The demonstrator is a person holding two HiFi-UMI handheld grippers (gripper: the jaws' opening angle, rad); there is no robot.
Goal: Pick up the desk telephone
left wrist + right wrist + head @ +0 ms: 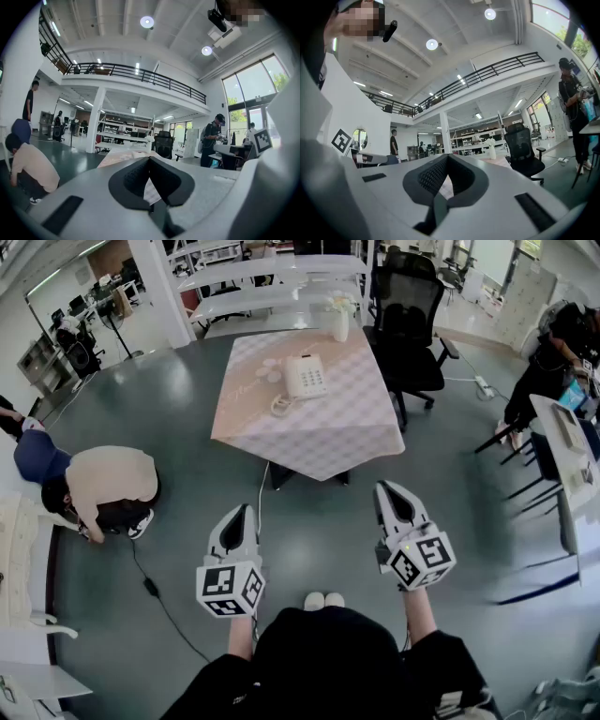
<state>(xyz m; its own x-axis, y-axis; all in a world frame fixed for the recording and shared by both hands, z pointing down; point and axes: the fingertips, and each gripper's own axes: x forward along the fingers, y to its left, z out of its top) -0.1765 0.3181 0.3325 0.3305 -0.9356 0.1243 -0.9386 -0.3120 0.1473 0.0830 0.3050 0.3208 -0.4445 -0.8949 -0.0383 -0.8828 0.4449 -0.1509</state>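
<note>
A white desk telephone (305,376) with a coiled cord lies on a small table (319,442) covered by a pale checked cloth, ahead in the head view. My left gripper (246,510) and right gripper (386,487) hover over the grey floor well short of the table, both shut and empty. In the left gripper view the left gripper (149,158) points level at the table edge (124,155). The right gripper (447,157) faces the same table (497,161) in the right gripper view. The phone is hidden behind the jaws in both gripper views.
A white vase with flowers (339,320) stands at the table's far end, with a black office chair (409,320) to its right. A person crouches on the floor at left (98,488), near a black cable (150,587). Another person stands by a desk at right (544,362).
</note>
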